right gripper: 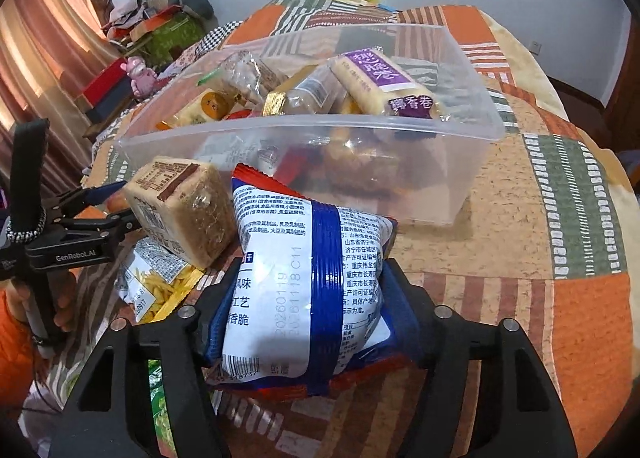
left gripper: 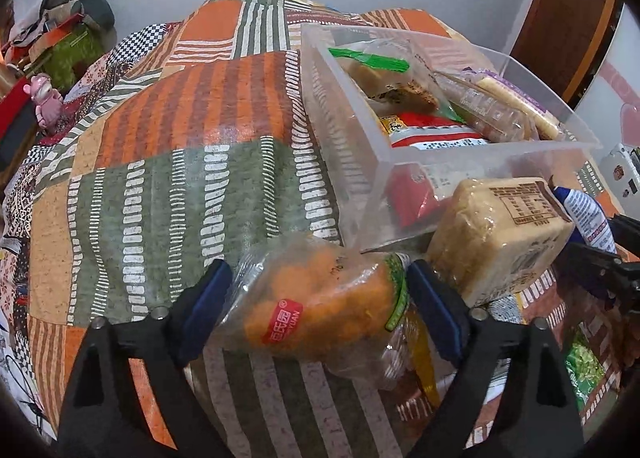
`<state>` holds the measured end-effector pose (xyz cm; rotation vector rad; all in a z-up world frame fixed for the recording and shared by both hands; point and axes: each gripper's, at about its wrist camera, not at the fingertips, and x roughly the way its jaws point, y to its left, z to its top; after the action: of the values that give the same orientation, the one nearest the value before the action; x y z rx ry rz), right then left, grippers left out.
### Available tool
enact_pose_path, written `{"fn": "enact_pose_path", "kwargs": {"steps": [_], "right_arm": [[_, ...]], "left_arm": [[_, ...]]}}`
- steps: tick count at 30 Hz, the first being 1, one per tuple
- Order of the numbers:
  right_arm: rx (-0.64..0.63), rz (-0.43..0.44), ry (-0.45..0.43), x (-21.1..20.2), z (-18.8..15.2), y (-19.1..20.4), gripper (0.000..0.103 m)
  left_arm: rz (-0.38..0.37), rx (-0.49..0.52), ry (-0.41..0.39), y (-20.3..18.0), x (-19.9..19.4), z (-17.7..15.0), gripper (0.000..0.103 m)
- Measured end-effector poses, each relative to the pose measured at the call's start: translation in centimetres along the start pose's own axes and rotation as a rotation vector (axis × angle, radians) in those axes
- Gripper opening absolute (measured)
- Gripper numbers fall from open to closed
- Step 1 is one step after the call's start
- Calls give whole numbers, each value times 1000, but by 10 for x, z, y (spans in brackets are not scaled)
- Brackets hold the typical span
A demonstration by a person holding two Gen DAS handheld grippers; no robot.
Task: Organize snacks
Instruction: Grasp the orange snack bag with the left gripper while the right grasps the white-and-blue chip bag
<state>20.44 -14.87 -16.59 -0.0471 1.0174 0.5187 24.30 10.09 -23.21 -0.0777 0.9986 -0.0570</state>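
A clear plastic bin [left gripper: 472,151] [right gripper: 360,133] holding several snack packs stands on the patchwork cloth. My left gripper [left gripper: 320,290] is shut on an orange snack pack in clear wrap [left gripper: 316,310], just in front of the bin's near corner. A beige rice-cake block [left gripper: 496,234] [right gripper: 184,209] lies beside it. My right gripper [right gripper: 308,310] is shut on a blue-and-white snack bag [right gripper: 304,286], held before the bin's near wall. The bag's tip [left gripper: 588,217] and the right gripper [left gripper: 600,270] show at the right edge of the left wrist view. The left gripper [right gripper: 104,209] shows in the right wrist view.
A yellow crisps pack [right gripper: 160,286] and a green pack [left gripper: 584,368] [right gripper: 160,418] lie on the cloth near the grippers. A pink toy [left gripper: 44,97] [right gripper: 140,75] and stacked boxes [right gripper: 160,33] stand at the far left. A white device [left gripper: 624,173] sits at the right.
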Motion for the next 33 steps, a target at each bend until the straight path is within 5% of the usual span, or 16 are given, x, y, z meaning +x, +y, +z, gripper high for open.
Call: {"fn": "enact_pose_path", "kwargs": {"steps": [8, 19, 33], "right_arm": [[0, -3, -38, -16, -3, -1, 56], [-8, -20, -150, -55, 11, -1, 56], [-7, -51, -290, -78, 57, -10, 56]], "left_arm": [[-14, -9, -10, -1, -25, -10, 61], [34, 1, -108, -4, -84, -11, 60], [-27, -3, -256, -31, -113, 52, 60]]}}
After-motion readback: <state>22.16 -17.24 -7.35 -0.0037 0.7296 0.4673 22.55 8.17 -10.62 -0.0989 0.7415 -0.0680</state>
